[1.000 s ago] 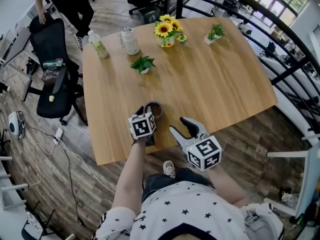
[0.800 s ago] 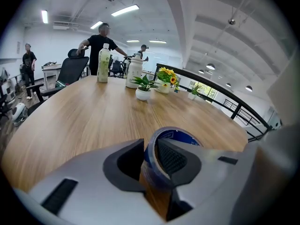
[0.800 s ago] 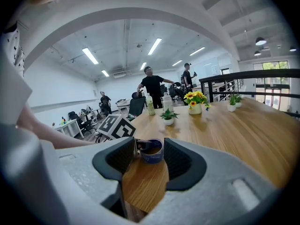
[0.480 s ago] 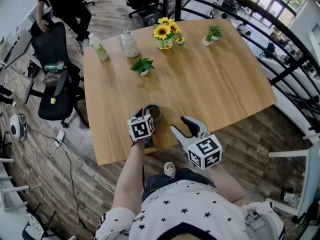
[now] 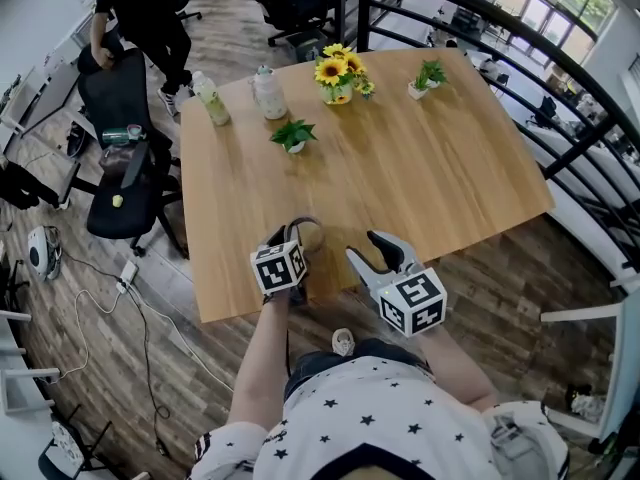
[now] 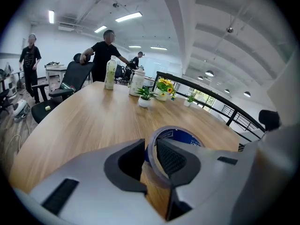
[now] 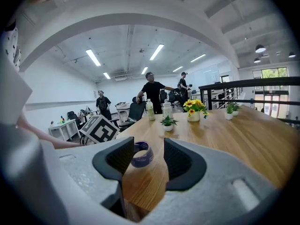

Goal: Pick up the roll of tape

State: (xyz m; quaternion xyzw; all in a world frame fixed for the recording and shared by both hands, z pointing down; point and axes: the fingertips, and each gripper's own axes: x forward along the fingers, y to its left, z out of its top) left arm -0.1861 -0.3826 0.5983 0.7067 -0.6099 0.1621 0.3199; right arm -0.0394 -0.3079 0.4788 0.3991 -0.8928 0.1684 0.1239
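The roll of tape (image 5: 306, 230), a grey ring with a blue inner label, is tipped up on edge just above the near part of the wooden table (image 5: 430, 168). My left gripper (image 5: 295, 245) is shut on it: in the left gripper view its pads pinch the wall of the roll of tape (image 6: 180, 137), one pad inside the ring and one outside, at my left gripper (image 6: 151, 156). My right gripper (image 5: 372, 250) hovers open over the table's near edge, to the right of the roll. The right gripper view shows the roll of tape (image 7: 142, 155) some way beyond my right gripper (image 7: 146, 149), nothing between its pads.
At the table's far side stand a sunflower vase (image 5: 336, 73), two small potted plants (image 5: 294, 135) (image 5: 428, 73), a green bottle (image 5: 211, 98) and a jar (image 5: 268, 93). A black office chair (image 5: 125, 183) and a person (image 5: 150, 8) are at the left; a black railing (image 5: 590, 138) runs at the right.
The tape lay flat on the table a second ago. My left gripper closed on its wall and raised it, so the ring now stands up. My right gripper rose slightly.
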